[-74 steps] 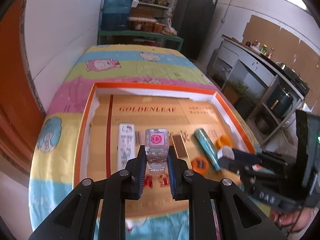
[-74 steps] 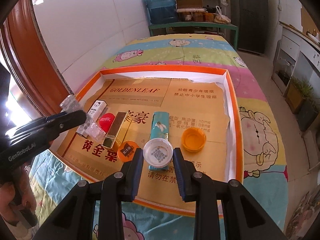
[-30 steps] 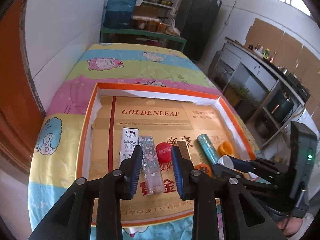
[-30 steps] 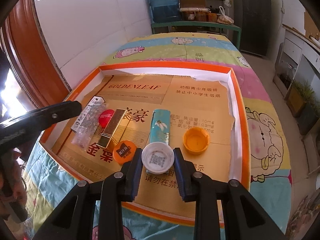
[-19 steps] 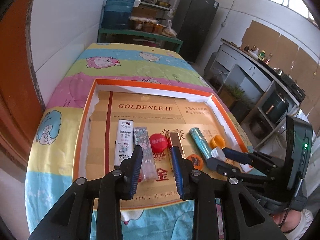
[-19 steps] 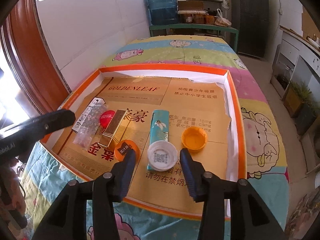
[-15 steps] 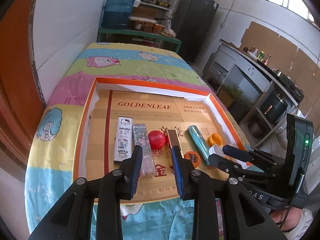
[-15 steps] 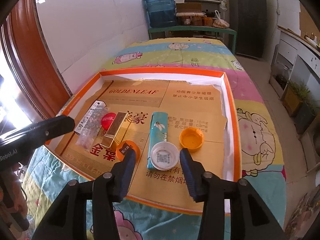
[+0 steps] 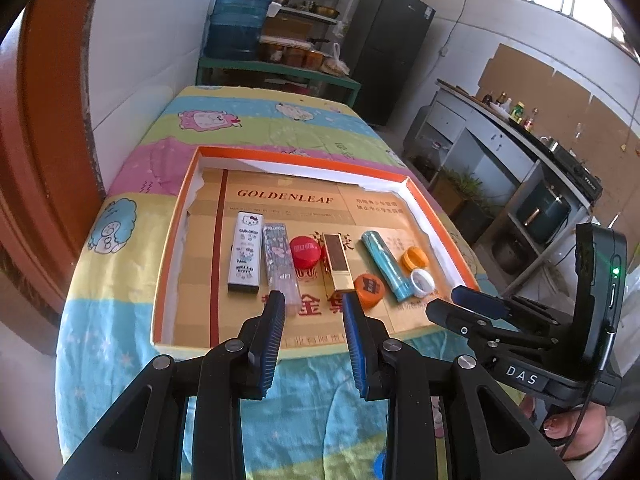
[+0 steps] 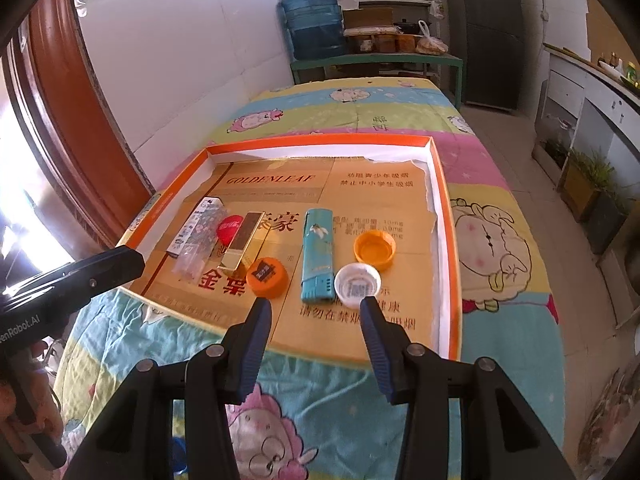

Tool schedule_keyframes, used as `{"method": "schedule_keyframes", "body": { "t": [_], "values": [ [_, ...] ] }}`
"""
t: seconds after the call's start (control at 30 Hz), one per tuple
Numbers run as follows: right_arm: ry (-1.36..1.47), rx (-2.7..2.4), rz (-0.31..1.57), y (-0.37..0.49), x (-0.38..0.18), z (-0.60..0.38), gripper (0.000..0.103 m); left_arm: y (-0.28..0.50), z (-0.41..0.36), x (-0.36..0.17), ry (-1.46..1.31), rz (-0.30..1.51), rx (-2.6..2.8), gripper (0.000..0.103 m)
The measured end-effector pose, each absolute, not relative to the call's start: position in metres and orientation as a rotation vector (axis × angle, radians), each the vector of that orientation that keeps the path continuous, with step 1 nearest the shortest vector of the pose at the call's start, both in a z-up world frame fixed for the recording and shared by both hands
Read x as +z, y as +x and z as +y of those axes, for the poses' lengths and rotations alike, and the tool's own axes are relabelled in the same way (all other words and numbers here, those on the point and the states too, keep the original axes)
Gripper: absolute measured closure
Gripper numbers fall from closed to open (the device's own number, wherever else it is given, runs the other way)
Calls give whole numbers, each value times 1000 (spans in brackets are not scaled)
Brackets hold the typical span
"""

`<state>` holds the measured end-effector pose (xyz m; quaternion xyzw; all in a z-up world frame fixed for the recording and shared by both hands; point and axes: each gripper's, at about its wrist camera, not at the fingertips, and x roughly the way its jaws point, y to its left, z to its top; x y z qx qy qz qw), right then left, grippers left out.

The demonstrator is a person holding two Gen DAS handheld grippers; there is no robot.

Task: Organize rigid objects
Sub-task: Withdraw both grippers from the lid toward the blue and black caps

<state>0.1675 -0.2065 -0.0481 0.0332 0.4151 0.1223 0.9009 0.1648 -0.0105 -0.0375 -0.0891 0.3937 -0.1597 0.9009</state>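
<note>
Your right gripper (image 10: 314,306) released, jaws just widened, white bottle cap (image 10: 357,283) at one o'clock beyond its fingertips, your left gripper (image 9: 313,299) empty, parted.

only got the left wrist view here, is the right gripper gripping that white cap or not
Observer: No. The right gripper has just been opening. Its jaws stand apart with nothing between them, and the white cap lies free just past one fingertip.
Operator: which way up is the cap
Observer: Hollow side up, with a square printed code inside. It lies right beside the foot of the teal lighter.
</note>
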Motion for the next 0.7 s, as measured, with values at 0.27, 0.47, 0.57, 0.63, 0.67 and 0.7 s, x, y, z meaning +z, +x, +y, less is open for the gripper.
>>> {"method": "schedule_keyframes", "body": {
  "t": [0.27,0.47,0.57,0.63,0.67,0.7],
  "values": [
    [70,258,843,147,-38,-204,57,140,-8,-31,-187,802,-336,72],
    [68,262,825,131,-31,-203,57,126,-9,-29,-153,808,-315,65],
    [64,262,818,124,-27,-202,57,118,-8,-28,-146,804,-310,56],
    [63,264,816,119,-25,-201,57,113,-8,-27,-141,799,-307,54],
    [63,265,816,117,-25,-200,57,109,-8,-26,-140,796,-304,54],
    [62,266,816,115,-24,-200,57,107,-7,-26,-140,796,-303,53]
  ]
}}
